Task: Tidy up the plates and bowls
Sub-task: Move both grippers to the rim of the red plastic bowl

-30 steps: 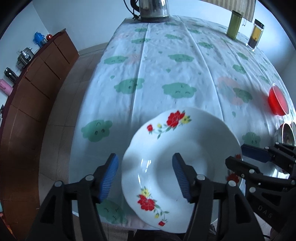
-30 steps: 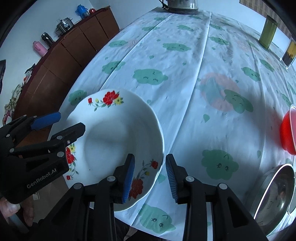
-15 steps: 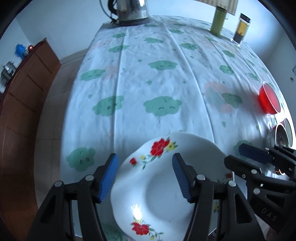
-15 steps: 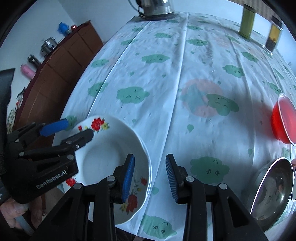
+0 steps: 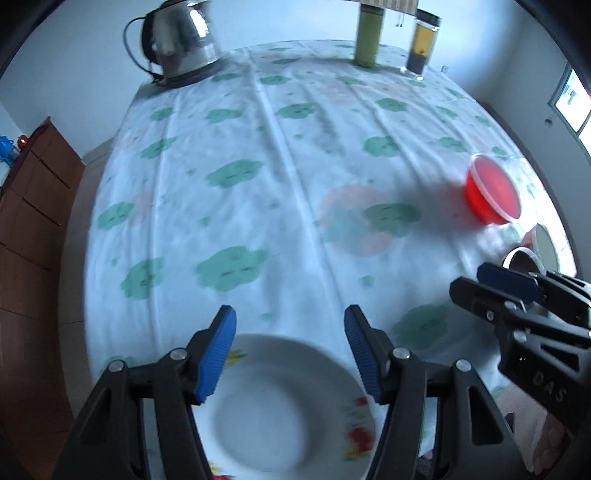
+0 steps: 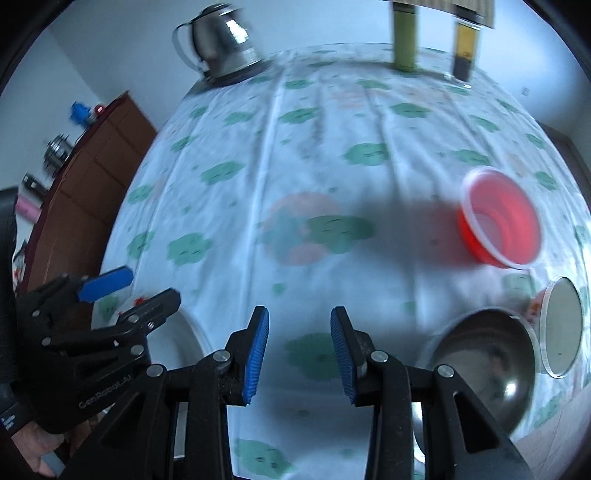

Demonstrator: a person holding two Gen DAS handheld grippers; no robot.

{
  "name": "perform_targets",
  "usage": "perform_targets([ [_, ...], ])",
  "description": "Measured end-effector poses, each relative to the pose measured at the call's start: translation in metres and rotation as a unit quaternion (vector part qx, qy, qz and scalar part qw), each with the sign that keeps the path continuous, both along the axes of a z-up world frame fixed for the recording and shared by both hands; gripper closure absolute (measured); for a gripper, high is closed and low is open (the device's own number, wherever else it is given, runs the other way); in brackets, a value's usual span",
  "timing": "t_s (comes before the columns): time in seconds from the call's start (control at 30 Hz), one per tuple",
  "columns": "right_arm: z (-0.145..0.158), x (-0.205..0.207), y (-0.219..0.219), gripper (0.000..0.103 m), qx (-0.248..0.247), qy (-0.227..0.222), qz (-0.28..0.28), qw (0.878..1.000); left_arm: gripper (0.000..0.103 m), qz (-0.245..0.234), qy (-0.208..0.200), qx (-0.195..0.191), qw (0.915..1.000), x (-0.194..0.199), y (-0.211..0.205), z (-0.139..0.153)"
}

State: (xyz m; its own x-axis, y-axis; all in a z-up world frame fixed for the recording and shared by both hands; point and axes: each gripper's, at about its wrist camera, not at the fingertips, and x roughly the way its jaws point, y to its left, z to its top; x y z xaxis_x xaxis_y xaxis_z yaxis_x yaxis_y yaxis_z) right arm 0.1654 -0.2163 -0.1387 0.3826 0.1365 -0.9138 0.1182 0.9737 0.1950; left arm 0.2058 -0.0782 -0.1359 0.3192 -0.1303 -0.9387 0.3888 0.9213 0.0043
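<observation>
Left gripper (image 5: pixel 290 350) spread, blue pads apart, nothing pinched; it hangs over the near edge of the worktop (image 5: pixel 280 177), directly above a white flowered plate (image 5: pixel 280 406) lying flat at that edge. Right gripper (image 6: pixel 299 350) also spread, narrower gap, empty, only cloud-print cloth showing between its pads. In the right wrist view the plate's rim peeks out at near left, partly hidden behind the left gripper. Near right: a steel bowl (image 6: pixel 487 365) just beside the right gripper, and touching or just past it on the right a white dish (image 6: pixel 561 325) with a red pattern on its outside; contact unclear. Farther right-centre, a red bowl (image 6: pixel 500 221), apart from both. Far edge: a steel kettle (image 6: pixel 221 40) at left, a green bottle (image 6: pixel 404 35) and a jar of amber liquid (image 6: pixel 465 48) at right. A brown cabinet (image 6: pixel 88 173) stands left of the worktop. Both views blurred.
</observation>
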Motion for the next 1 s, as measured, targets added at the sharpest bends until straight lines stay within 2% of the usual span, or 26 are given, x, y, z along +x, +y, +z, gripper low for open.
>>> perform_targets([
  [0.23, 0.014, -0.003, -0.073, 0.066, -0.018, -0.014, -0.046, 0.999, 0.041, -0.038, -0.005, -0.004, 0.9993, -0.001, -0.072, 0.006],
  [0.47, 0.011, -0.001, -0.142, 0.066, -0.031, -0.009, -0.089, 0.996, 0.041, -0.059, -0.008, 0.005, 0.9982, 0.010, -0.136, 0.004],
  [0.73, -0.002, 0.007, -0.190, 0.066, -0.035, 0.005, -0.114, 0.993, 0.041, -0.067, -0.005, 0.002, 0.9977, 0.022, -0.179, 0.003],
  [1.0, -0.017, 0.015, -0.217, 0.066, -0.020, 0.020, -0.131, 0.991, 0.043, -0.073, 0.009, 0.001, 0.9973, 0.032, -0.213, -0.008],
])
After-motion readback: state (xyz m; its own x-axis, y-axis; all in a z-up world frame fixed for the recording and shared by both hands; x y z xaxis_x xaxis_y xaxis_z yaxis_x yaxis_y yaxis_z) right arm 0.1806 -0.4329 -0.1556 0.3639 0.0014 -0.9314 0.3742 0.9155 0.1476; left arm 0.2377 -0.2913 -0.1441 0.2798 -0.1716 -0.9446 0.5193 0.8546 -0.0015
